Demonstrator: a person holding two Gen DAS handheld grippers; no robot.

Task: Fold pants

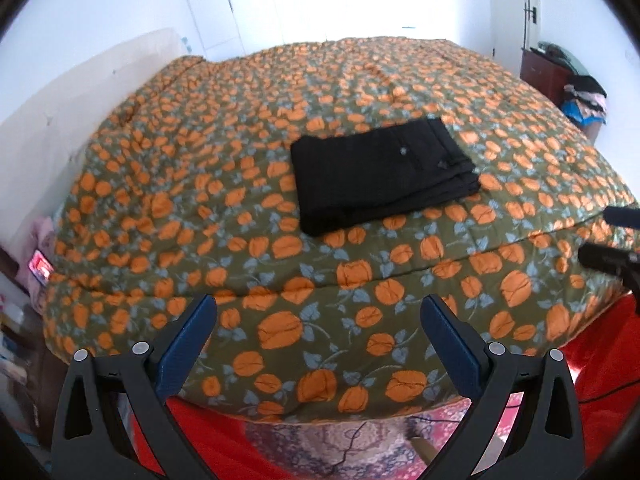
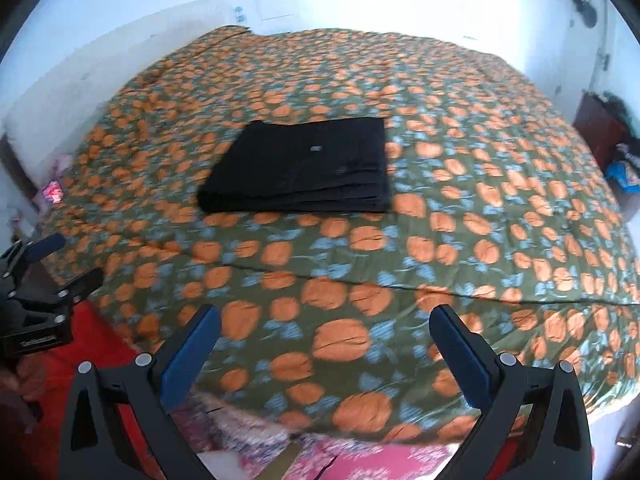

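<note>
Pants (image 1: 382,174) folded into a compact black rectangle, lying flat in stacked layers on the flowered bedspread (image 1: 280,264), toward the middle of the bed and well apart from both tongs. Looks finished, or very nearly: edges lined up fairly evenly, layered hems showing at the near right corner, nothing trailing loose. Perhaps only a last smoothing left, if anything.

Left tongs (image 1: 318,314) spread wide, blue pads far apart, holding nothing and touching nothing, hanging off the near edge of the bed. Right tongs (image 2: 325,326) likewise gaping wide and empty, clear of the cloth. Seen from each other's cameras at the frame edges, side by side.
</note>
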